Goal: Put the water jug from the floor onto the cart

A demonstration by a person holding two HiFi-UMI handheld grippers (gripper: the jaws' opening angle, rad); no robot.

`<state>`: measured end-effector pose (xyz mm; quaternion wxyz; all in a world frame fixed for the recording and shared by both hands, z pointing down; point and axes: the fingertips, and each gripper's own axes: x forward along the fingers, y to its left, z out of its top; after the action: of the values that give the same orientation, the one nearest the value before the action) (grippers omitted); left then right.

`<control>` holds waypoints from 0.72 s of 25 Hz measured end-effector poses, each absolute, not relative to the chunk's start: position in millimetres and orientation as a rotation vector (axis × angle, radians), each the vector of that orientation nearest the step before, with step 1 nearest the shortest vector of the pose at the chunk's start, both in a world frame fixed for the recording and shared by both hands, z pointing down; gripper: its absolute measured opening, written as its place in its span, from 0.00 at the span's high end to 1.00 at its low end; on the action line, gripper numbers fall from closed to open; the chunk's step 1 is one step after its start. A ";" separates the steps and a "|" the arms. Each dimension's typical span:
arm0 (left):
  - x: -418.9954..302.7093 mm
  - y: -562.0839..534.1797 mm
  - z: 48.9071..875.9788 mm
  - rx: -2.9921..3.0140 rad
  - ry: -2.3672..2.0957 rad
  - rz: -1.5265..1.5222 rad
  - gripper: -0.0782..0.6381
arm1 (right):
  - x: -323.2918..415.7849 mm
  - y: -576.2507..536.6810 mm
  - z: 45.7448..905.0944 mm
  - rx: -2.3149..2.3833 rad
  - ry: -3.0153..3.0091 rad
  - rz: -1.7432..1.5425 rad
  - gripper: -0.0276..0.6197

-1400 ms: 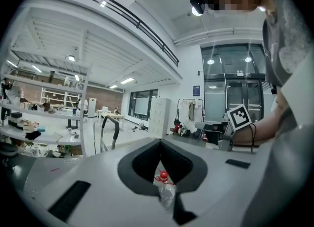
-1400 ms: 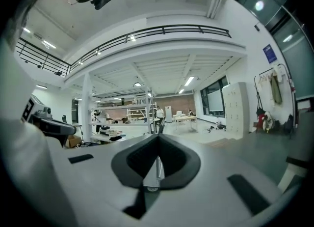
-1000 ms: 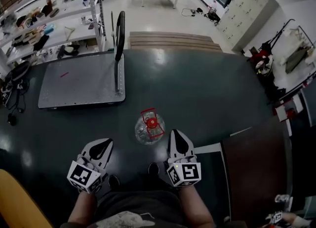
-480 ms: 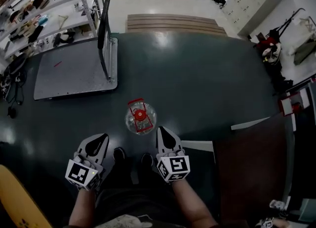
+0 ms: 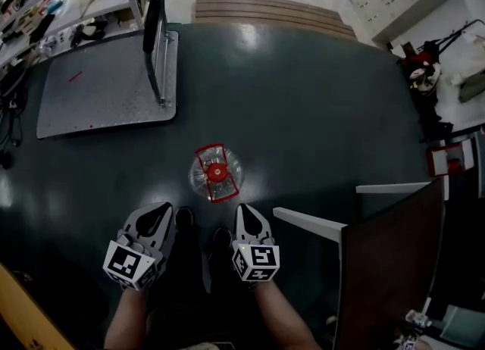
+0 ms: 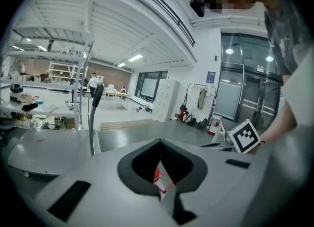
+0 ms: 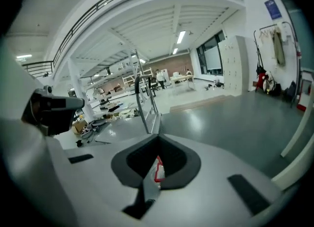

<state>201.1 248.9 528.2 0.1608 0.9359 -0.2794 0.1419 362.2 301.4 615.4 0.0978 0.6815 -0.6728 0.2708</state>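
L gripper [image 5: 161, 212] & R gripper [image 5: 244, 212] have dropped closer to the water jug [image 5: 216, 174], both jaws shut, nothing held. Cart [image 5: 98, 102] sits beyond the jug, so pickup's next.

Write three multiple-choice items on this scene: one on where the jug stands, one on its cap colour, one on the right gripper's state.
1. Where is the water jug?
A. on a chair
B. on the floor
C. lifted in the air

2. What colour is its cap?
A. blue
B. red
C. green

3. The right gripper is:
A. shut and empty
B. shut on the jug
C. wide open

Answers:
1 B, it stands on the dark floor, apart from the cart.
2 B, the top shows red.
3 A, its jaws meet, with the jug ahead of them.
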 end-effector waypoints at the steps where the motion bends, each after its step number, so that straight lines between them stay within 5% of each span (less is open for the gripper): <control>1: 200.5 248.2 538.7 2.665 -0.783 0.422 0.88 | 359.1 300.6 628.1 2.006 -1.971 0.808 0.97; 18: 208.7 214.3 670.7 2.521 -0.670 0.560 0.88 | 366.0 284.6 813.9 2.014 -1.623 1.410 0.77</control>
<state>208.7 214.3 670.7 0.2347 0.9186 -0.2441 0.2039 366.0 284.6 813.9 0.0977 0.6803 -0.5483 0.4765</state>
